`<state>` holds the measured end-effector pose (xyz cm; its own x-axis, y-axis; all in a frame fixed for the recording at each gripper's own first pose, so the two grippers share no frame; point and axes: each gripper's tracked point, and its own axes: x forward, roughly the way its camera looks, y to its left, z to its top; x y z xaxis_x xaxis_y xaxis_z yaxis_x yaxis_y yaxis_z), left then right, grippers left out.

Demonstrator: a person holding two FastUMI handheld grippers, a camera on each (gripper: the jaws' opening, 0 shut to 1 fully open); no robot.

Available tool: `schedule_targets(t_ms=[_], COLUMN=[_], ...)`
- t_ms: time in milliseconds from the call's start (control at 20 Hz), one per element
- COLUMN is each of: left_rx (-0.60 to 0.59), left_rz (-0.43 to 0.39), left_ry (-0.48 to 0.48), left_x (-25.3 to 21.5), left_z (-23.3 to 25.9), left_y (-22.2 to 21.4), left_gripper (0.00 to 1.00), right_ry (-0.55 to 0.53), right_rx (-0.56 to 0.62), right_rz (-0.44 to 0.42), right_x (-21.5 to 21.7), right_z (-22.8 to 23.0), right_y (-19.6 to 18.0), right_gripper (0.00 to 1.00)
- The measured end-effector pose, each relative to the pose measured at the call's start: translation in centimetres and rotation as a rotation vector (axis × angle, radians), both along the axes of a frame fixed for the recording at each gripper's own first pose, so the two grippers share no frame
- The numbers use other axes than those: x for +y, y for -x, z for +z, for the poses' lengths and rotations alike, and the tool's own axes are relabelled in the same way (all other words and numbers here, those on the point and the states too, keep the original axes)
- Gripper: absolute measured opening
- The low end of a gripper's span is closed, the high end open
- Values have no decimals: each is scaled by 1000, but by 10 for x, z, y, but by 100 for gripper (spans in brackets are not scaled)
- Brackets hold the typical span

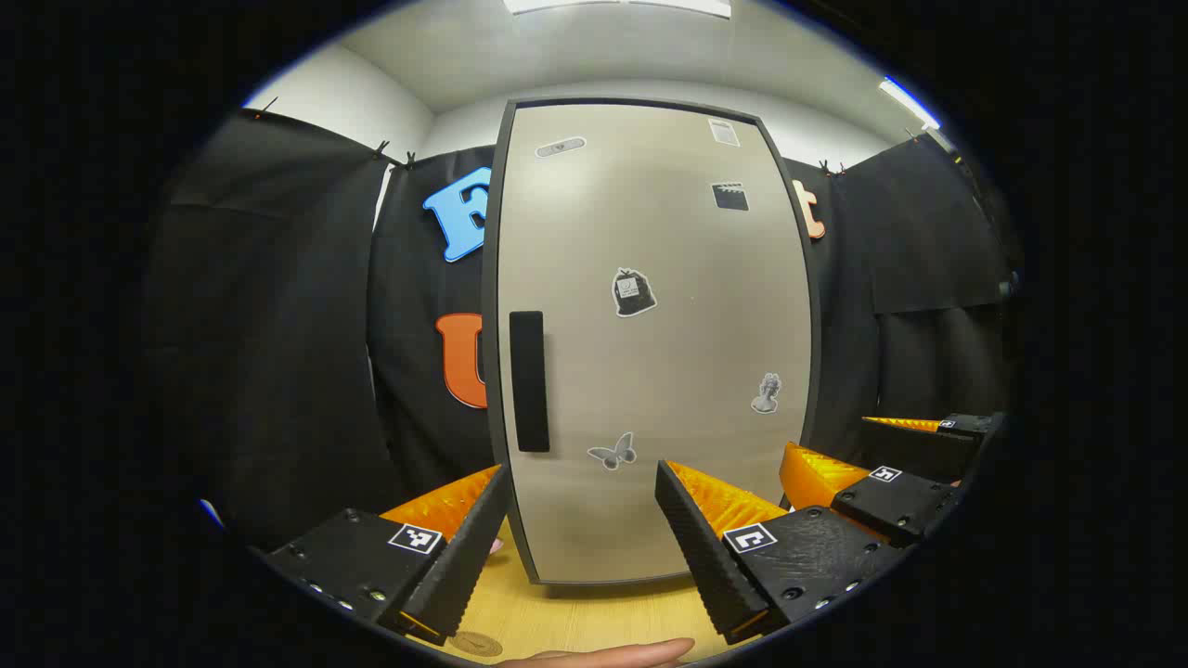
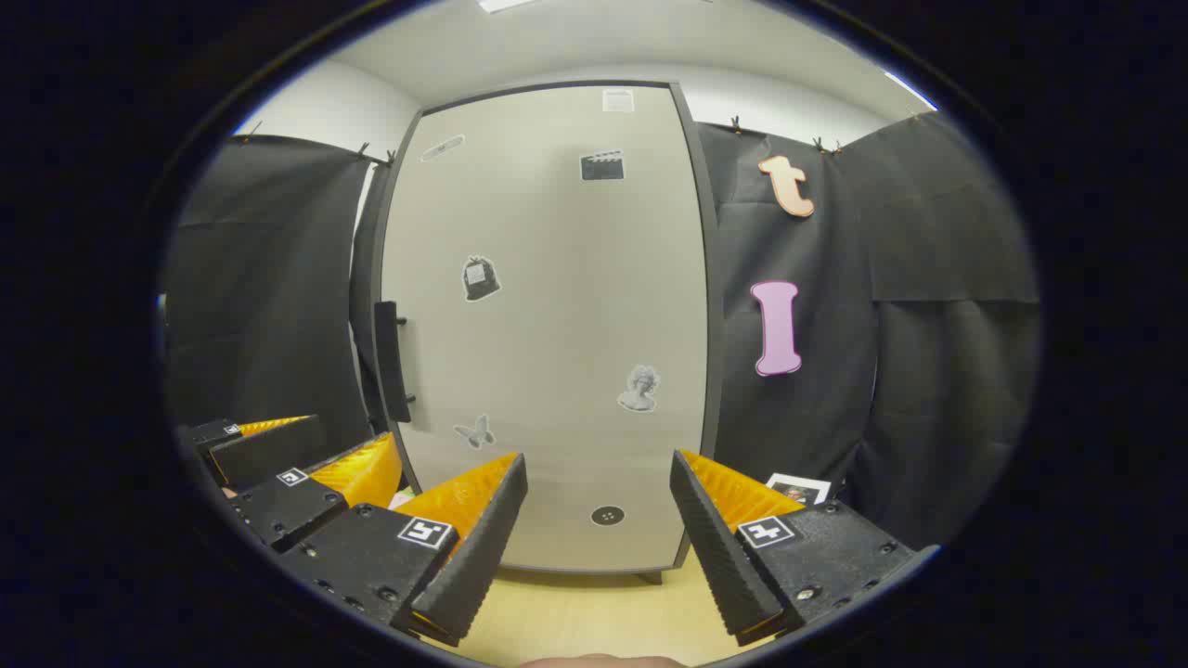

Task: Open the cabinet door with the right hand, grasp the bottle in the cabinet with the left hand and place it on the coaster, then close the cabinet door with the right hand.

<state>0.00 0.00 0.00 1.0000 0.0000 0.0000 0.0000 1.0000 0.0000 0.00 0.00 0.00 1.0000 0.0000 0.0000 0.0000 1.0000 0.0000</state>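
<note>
The tall beige cabinet door (image 1: 650, 343) stands shut and upright ahead of you on the pale wooden worktop (image 1: 594, 617), its black bar handle (image 1: 529, 380) running vertically along the left edge. Your left gripper (image 1: 580, 538) and right gripper (image 2: 599, 543) both hover before it, jaws spread wide and holding nothing

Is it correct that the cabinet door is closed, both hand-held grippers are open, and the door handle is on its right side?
Not quite. The door handle is on the left side of the closed cabinet door, as the left gripper view shows. Both the left hand-held gripper and the right hand-held gripper are open.
</note>
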Motion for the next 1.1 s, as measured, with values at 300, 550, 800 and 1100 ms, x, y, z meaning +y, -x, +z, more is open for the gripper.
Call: schedule_targets(t_ms=[300,550,800,1100], left_rx=[5,6,20,17], left_rz=[-4,-20,-22,-8], left_ry=[5,5,17,29], left_x=[-5,-7,-7,-4], left_z=[-1,-3,-7,-5], left_y=[-3,-3,-1,-3], left_gripper=[94,94,94,94], right_ry=[-4,-1,7,17], right_rx=[18,18,27,20], right_rz=[-13,-12,-13,-15], right_x=[-5,-4,-3,-1], right_z=[-4,-4,-7,-5], right_y=[-1,0,1,2], right_gripper=[96,96,97,96])
